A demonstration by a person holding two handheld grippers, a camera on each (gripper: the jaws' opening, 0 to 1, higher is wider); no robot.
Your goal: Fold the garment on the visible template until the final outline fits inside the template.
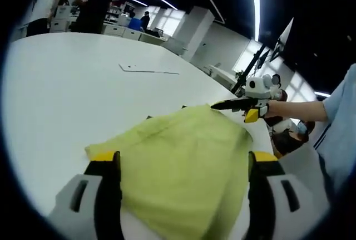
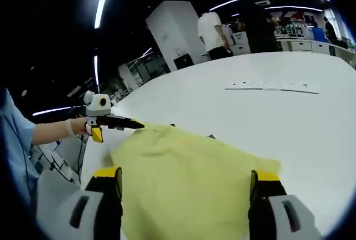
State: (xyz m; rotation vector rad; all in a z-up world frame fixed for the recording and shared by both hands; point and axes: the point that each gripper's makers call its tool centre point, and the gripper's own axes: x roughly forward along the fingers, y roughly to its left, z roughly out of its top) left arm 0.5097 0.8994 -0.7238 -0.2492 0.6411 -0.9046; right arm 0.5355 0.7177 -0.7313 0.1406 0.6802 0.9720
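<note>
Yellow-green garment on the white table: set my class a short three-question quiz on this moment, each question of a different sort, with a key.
1. True or false: the garment lies crumpled in a tight ball.
2. Multiple choice: in the left gripper view, the right gripper is at the garment's A) far edge B) near edge C) middle.
3. Fill in: the left gripper has its jaws spread wide, so it is ____.

Key: 1 false, it lies spread fairly flat on the table. 2 A. 3 open.
</note>
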